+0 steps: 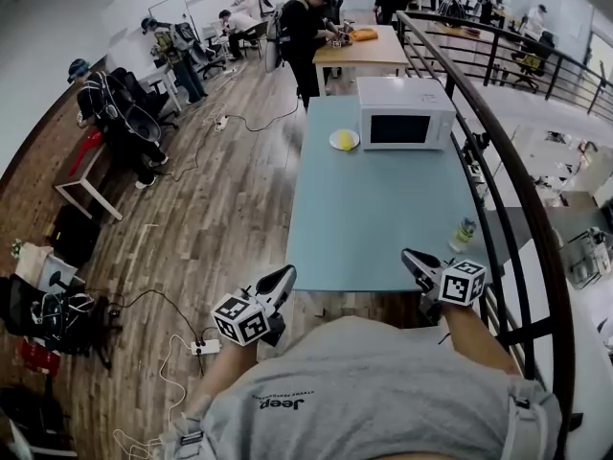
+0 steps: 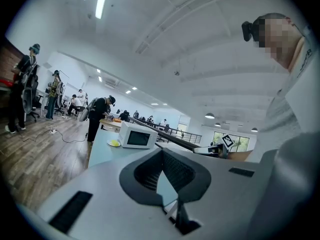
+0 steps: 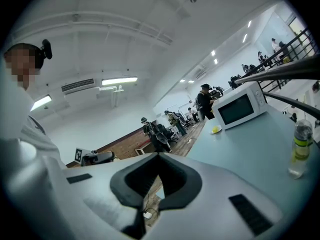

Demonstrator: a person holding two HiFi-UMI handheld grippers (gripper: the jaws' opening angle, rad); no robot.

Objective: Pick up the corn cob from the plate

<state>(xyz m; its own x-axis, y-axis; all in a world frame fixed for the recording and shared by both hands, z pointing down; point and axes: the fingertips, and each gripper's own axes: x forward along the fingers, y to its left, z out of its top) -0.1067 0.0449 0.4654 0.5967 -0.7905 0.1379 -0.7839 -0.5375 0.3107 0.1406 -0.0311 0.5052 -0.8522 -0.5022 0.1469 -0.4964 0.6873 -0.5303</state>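
A yellow corn cob [image 1: 345,139] lies on a small white plate [image 1: 334,145] at the far end of the pale blue table [image 1: 374,218], left of the microwave. The plate [image 2: 114,143] shows small and far off in the left gripper view, and likewise the plate [image 3: 215,130] in the right gripper view. My left gripper [image 1: 287,274] hangs just off the table's near left corner, jaws shut and holding nothing. My right gripper [image 1: 407,255] sits over the near right edge, jaws together and also holding nothing. Both point along the table toward the far end.
A white microwave [image 1: 406,111] stands at the far right of the table. A plastic bottle [image 1: 464,233] stands by the right edge, next to a black railing [image 1: 517,190]. Several people work at a wooden table [image 1: 364,48] beyond. Cables and a power strip [image 1: 204,346] lie on the wood floor at left.
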